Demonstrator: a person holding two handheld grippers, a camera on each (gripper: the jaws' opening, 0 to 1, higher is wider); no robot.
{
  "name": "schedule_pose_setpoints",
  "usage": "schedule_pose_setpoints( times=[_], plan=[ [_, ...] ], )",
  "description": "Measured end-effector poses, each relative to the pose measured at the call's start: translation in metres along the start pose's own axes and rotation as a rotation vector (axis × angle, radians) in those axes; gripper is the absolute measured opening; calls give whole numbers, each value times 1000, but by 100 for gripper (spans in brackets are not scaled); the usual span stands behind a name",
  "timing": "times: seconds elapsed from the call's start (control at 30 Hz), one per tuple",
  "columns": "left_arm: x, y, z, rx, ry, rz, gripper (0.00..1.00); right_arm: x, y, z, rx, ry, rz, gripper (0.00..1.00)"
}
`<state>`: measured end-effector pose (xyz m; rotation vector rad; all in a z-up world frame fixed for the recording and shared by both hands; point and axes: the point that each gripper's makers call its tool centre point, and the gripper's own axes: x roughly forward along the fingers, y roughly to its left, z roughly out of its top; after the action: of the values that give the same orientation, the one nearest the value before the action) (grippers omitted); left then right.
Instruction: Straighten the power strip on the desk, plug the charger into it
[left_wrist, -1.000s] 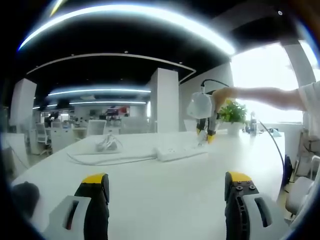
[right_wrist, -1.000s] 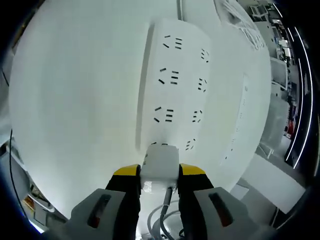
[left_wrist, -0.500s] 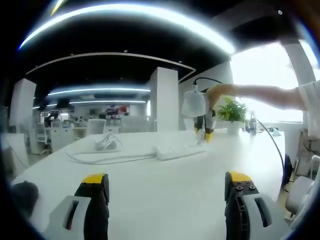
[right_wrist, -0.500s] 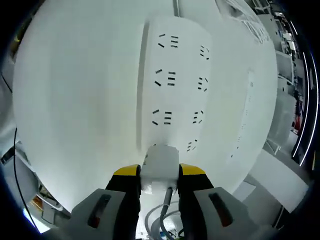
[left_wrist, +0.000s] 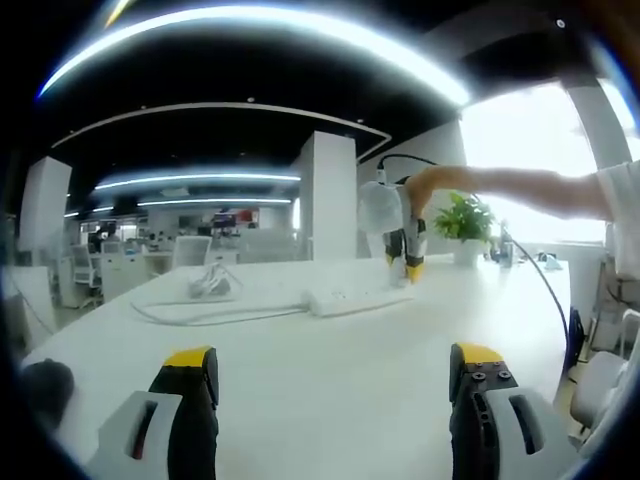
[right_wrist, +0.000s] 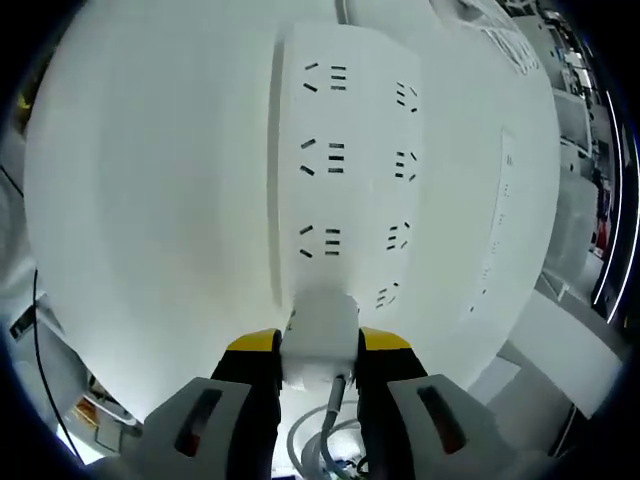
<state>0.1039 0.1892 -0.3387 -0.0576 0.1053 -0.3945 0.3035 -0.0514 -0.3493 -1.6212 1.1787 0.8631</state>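
Right claw (right_wrist: 318, 358), pinching the white charger (right_wrist: 320, 335) over the nearest socket of the power strip (right_wrist: 350, 160) directly ahead on the tabletop (right_wrist: 150, 200), presumably for plugging in; left claw (left_wrist: 335, 385), spread and empty, idle, strip well ahead.

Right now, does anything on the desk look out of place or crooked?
Nothing stands out. The power strip lies flat on the white desk, its cable trailing toward a loose bundle. The right gripper holds the white charger at the strip's near end. The left gripper is open.
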Motion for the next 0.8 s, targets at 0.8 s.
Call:
schedule_pose_setpoints(
  times=[0.8],
  plan=[
    [10,-9,5,21,7,-26,99,-6,-10,12,29,-192,-112,35]
  ],
)
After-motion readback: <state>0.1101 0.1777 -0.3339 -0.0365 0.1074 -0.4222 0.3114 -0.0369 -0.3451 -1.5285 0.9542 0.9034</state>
